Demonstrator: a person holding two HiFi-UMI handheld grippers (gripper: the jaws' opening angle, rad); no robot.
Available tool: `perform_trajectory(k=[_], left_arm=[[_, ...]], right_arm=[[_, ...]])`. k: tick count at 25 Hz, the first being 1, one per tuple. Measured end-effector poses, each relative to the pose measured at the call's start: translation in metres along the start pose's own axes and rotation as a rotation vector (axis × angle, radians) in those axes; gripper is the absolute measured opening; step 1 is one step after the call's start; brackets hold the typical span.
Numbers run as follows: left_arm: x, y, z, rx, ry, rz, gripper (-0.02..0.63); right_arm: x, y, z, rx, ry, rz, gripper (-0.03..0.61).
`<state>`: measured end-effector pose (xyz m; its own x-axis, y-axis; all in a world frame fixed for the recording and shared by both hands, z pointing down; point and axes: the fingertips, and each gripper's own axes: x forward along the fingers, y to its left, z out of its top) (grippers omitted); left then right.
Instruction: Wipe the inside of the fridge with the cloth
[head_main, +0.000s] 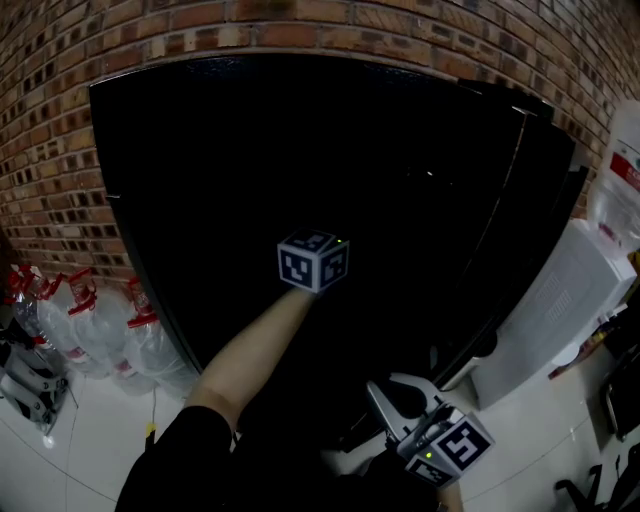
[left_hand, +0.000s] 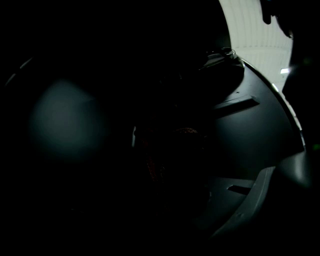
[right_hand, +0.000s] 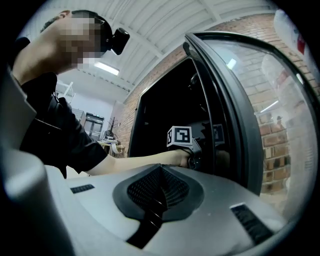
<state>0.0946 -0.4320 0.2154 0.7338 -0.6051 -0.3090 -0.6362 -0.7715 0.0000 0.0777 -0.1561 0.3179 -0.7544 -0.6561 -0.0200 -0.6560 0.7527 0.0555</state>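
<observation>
The fridge stands open against the brick wall, its inside a deep black hollow that fills the middle of the head view. Its door is swung out along the right edge of the opening. The person's left arm reaches straight in through the middle of that opening, so this hand is well inside and far nearer to the work. The right gripper hangs outside, low down near the bottom right corner of the fridge by the foot of the door; its jaws are pressed together with nothing between them. From the left gripper, the fridge's grey side wall curves away to the right of the jaws. Two shelf ledges run along it lengthwise, one upper and one lower, and only darkness lies ahead and to the left. These jaws are closed, and the faint reddish weave at their tips is probably the cloth, pinched there and pointing deeper in, though the view is too dark to be sure. By my reading the coming stroke depends on that wall lying to the right of the cloth. A sweep should follow the length of the ledges, which are the edges likely to snag. There seems to be free room toward the dark left side, and the door frame limits the arm on the right.
</observation>
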Motion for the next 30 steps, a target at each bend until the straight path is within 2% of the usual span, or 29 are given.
perform_trajectory(k=[9, 12, 16, 20, 24, 28, 30], left_arm=[[0.022, 0.039, -0.019, 0.051, 0.033, 0.162, 0.049], [0.027, 0.046, -0.025, 0.044, 0.038, 0.181, 0.049], [0.031, 0.054, -0.032, 0.080, 0.057, 0.204, 0.049], [0.029, 0.055, -0.033, 0.082, 0.052, 0.190, 0.051], [0.012, 0.051, -0.034, -0.002, 0.051, 0.137, 0.054], [-0.022, 0.015, -0.026, -0.060, 0.012, 0.046, 0.054], [-0.040, -0.016, -0.022, -0.044, 0.001, -0.026, 0.054]], right_arm=[[0.003, -0.001, -0.004, 0.008, -0.003, 0.008, 0.005], [0.003, -0.001, -0.005, 0.014, -0.003, 0.014, 0.005], [0.004, -0.001, -0.008, 0.018, 0.010, 0.019, 0.005], [0.006, -0.003, -0.009, 0.022, 0.015, 0.005, 0.005], [0.006, -0.005, -0.005, 0.027, -0.007, -0.011, 0.005], [0.004, -0.004, -0.001, 0.048, -0.025, -0.012, 0.005], [0.004, 0.000, 0.000, 0.064, -0.036, -0.004, 0.005]])
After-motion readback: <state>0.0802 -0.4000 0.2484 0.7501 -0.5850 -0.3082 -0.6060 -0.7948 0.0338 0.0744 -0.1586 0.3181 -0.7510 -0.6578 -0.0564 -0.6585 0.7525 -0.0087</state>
